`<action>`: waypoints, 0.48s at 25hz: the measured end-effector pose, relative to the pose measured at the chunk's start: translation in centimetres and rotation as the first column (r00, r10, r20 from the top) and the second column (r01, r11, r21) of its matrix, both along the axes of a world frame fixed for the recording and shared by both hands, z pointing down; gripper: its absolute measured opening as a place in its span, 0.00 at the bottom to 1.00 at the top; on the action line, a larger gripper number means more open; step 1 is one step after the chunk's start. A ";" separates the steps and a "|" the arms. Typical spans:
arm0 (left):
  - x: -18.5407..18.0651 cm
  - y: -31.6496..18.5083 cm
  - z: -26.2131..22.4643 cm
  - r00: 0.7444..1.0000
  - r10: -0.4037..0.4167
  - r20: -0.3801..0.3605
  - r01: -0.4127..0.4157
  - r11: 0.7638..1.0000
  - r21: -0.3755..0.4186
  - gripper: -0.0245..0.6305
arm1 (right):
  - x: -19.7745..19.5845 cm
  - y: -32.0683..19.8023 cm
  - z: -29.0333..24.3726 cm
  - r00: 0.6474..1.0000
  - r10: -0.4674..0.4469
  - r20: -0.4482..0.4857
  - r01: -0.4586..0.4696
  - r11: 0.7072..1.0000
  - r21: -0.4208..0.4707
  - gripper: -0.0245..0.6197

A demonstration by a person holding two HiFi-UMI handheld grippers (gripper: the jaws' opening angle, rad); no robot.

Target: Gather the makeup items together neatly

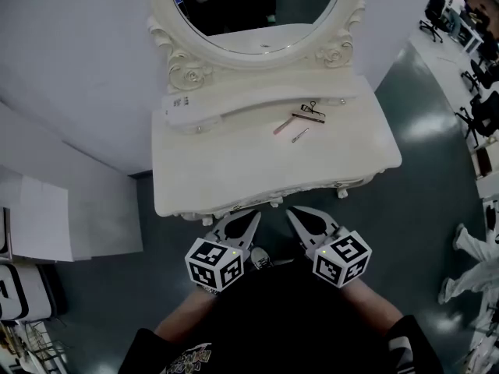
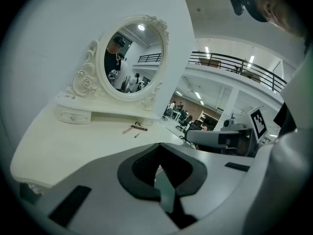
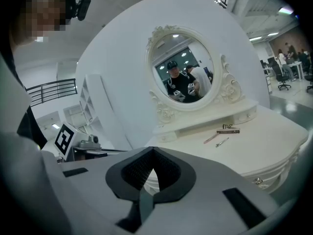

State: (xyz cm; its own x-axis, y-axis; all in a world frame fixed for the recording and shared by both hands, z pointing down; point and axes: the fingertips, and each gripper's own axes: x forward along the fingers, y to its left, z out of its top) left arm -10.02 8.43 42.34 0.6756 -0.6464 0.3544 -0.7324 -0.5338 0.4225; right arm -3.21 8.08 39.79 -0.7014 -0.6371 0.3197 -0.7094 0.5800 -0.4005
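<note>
Several small makeup items lie near the back right of the white dressing table (image 1: 218,170): a pink stick (image 1: 283,126), a dark brown bar (image 1: 309,118) with a black wire tool (image 1: 313,106) just behind it, and a small silvery piece (image 1: 299,135). The left gripper view shows the stick (image 2: 128,129) and the bar (image 2: 140,128); the right gripper view shows them too (image 3: 211,138), (image 3: 228,131). My left gripper (image 1: 251,214) and right gripper (image 1: 294,213) hover side by side just off the table's front edge, both shut with nothing between the jaws, well short of the items.
An oval mirror (image 1: 257,10) in an ornate white frame stands at the table's back, above a raised shelf with small drawers (image 1: 195,111). A white wall runs to the left. Grey floor lies to the right, with office chairs (image 1: 479,115) farther off.
</note>
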 end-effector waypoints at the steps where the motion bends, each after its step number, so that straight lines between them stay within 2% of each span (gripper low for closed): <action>1: 0.0 0.0 0.0 1.000 0.000 -0.001 0.000 1.000 -0.001 0.05 | 0.0 0.0 -0.1 1.000 -0.001 0.008 0.001 1.000 0.003 0.08; 12: -0.3 0.0 0.4 1.000 0.008 0.005 -0.008 1.000 -0.004 0.05 | -0.4 -0.3 -0.1 1.000 -0.013 0.009 0.013 1.000 0.006 0.08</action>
State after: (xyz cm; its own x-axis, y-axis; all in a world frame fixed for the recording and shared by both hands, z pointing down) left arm -10.33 8.38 42.79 0.6793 -0.6392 0.3605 -0.7299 -0.5381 0.4215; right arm -3.65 7.74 39.72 -0.7124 -0.6297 0.3099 -0.6982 0.5916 -0.4032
